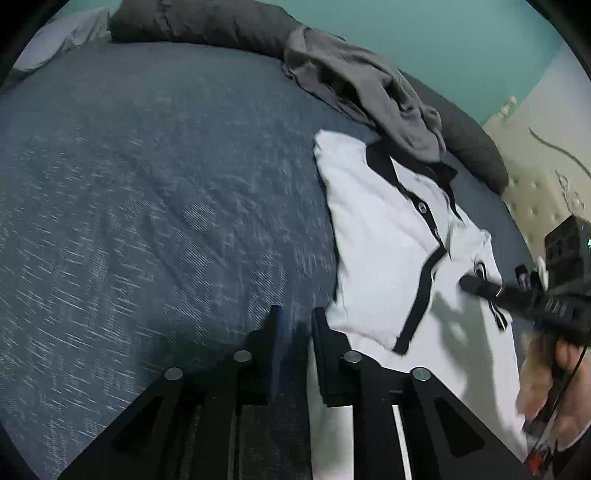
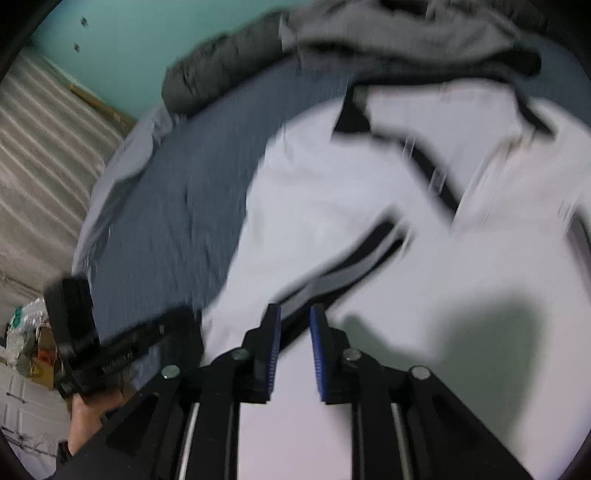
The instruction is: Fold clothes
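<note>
A white polo shirt [image 1: 376,240] with black collar and placket lies face up on the blue bedspread [image 1: 147,184], one black-trimmed sleeve folded across its front. My left gripper [image 1: 297,321] hovers at the shirt's left edge, jaws slightly apart, nothing between them. In the right wrist view the shirt [image 2: 332,192] fills the middle, blurred. My right gripper [image 2: 295,321] stands just above the folded sleeve's black cuff, jaws a little apart and empty. Each gripper shows in the other's view: the right gripper [image 1: 469,284] over the shirt's right side, the left gripper [image 2: 184,321] at its left edge.
A crumpled grey garment [image 1: 362,85] lies over the shirt's collar end. A dark grey pillow or blanket [image 1: 207,26] runs along the bed's far edge by a teal wall. A beige padded headboard [image 1: 546,177] stands at the right. A hand [image 1: 546,387] holds the right gripper.
</note>
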